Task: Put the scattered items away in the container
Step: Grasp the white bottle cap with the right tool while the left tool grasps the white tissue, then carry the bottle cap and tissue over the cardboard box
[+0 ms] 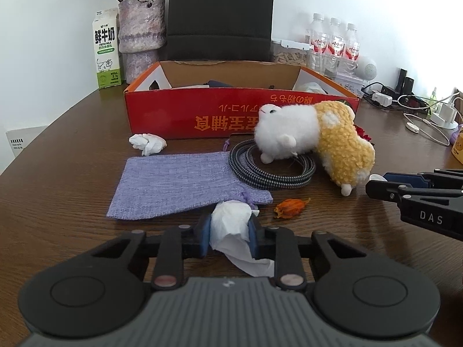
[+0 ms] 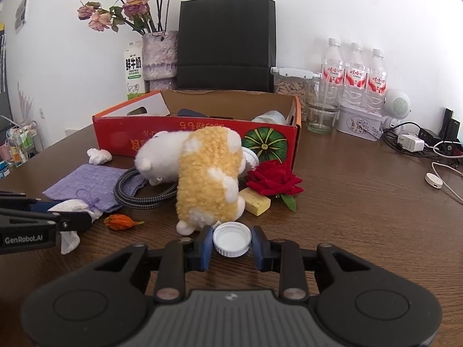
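My left gripper is shut on a crumpled white tissue just above the brown table, in front of a lilac cloth pouch. My right gripper is shut on a white bottle cap, close to the rear foot of a white and yellow plush toy. The plush lies over a coiled braided cable in front of the red cardboard box, which is open on top with several things inside. A second tissue ball, a dried orange flower, a red rose and a yellow block lie scattered.
A vase of dried roses, a milk carton, a black paper bag, three water bottles, a glass jar, a tin and a small white speaker stand behind the box. Chargers and cables crowd the right edge.
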